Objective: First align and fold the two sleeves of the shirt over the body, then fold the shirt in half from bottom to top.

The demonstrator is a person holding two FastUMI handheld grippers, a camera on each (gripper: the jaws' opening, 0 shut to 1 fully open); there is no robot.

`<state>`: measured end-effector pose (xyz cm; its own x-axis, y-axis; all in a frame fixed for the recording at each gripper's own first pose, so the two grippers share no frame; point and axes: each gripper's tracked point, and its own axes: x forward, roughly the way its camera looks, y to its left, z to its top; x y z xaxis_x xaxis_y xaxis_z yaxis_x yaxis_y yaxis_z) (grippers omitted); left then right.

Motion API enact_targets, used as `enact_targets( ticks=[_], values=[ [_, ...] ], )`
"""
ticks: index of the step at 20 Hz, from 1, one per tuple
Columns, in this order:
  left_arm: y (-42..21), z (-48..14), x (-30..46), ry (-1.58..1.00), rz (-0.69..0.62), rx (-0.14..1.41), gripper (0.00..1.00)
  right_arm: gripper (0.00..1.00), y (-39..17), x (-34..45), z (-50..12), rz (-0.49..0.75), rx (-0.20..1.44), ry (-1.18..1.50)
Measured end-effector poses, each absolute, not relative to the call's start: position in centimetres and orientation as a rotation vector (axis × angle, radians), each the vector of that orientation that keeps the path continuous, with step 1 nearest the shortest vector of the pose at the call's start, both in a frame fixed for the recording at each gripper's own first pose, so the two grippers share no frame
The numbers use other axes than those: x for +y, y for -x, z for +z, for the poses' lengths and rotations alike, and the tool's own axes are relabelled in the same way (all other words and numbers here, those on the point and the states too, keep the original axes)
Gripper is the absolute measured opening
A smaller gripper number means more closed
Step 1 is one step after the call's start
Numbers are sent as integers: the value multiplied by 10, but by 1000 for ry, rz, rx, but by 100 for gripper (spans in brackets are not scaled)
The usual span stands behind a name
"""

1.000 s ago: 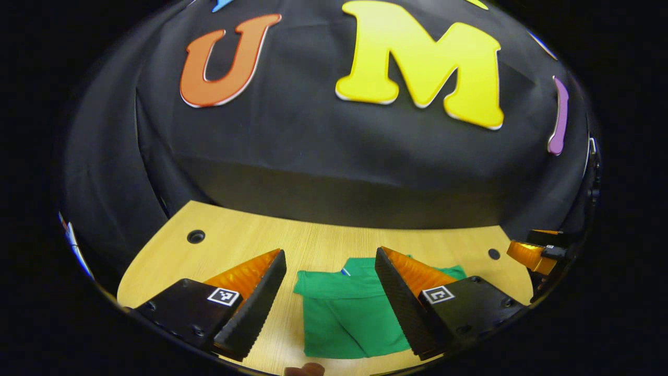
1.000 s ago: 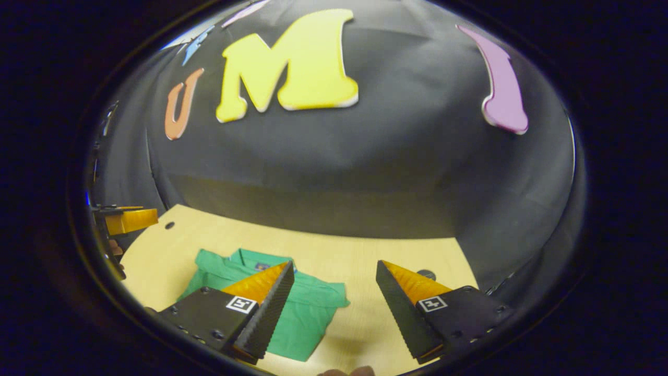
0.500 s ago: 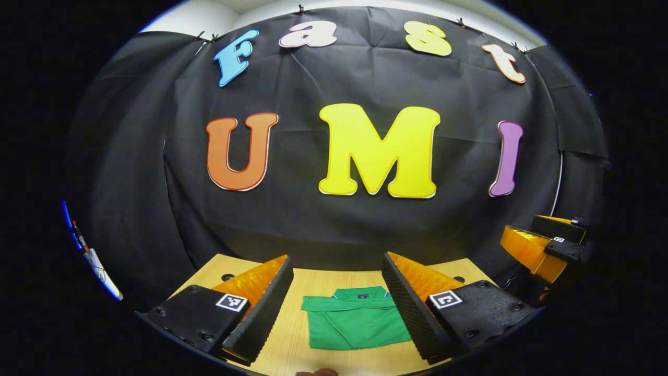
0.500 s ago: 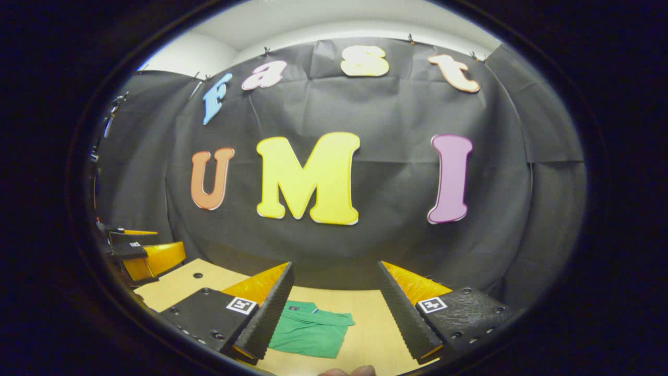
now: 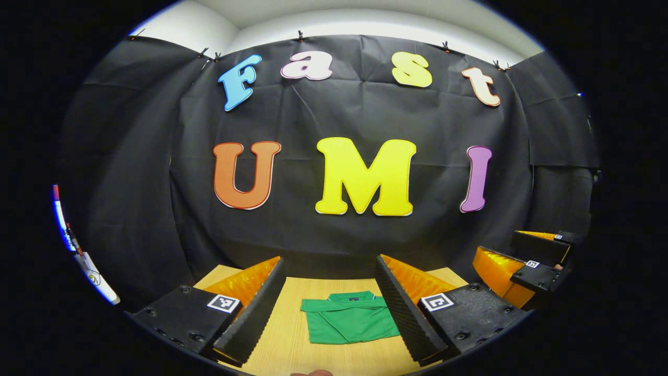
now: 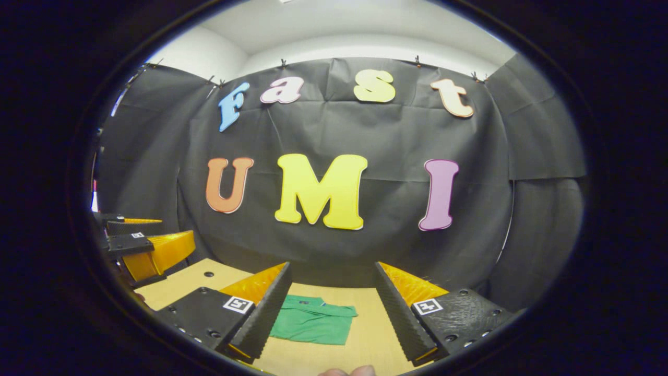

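Matt cloth shirt (image 5: 349,324), wood-grain table (image 5: 292,350)

No legible text or numbers. Square black-and-white fiducial markers (image 5: 223,303) sit on the gripper finger mounts; their patterns carry no readable characters.

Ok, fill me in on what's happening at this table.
A person holds a two-finger gripper in each hand above a wooden table. A green shirt lies on it folded into a compact rectangle, collar on top, so the folding looks done. The left gripper and the right gripper are both open, holding nothing, raised off the shirt and pointing toward the booth's black wall.
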<state>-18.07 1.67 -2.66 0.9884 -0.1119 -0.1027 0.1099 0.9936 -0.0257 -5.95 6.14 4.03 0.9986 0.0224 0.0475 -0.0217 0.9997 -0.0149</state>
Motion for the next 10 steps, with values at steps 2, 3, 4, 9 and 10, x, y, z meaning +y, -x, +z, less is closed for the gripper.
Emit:
enact_targets(
  ticks=[2, 3, 4, 9, 10],
  values=[
    [184, -24, 18, 6, -101, 94, 100, 94, 66, 66, 45, 28, -61, 19],
    [185, -21, 19, 1, -94, 81, 100, 95, 65, 67, 47, 31, -69, 21],
    [191, -18, 21, -3, -87, 74, 100, 95, 64, 69, 48, 34, -73, 17],
    [198, -17, 18, -6, -80, 80, 100, 95, 62, 68, 45, 38, -63, 5],
    [198, -17, 18, -6, -75, 83, 100, 95, 61, 68, 44, 41, -62, 0]
  ],
)
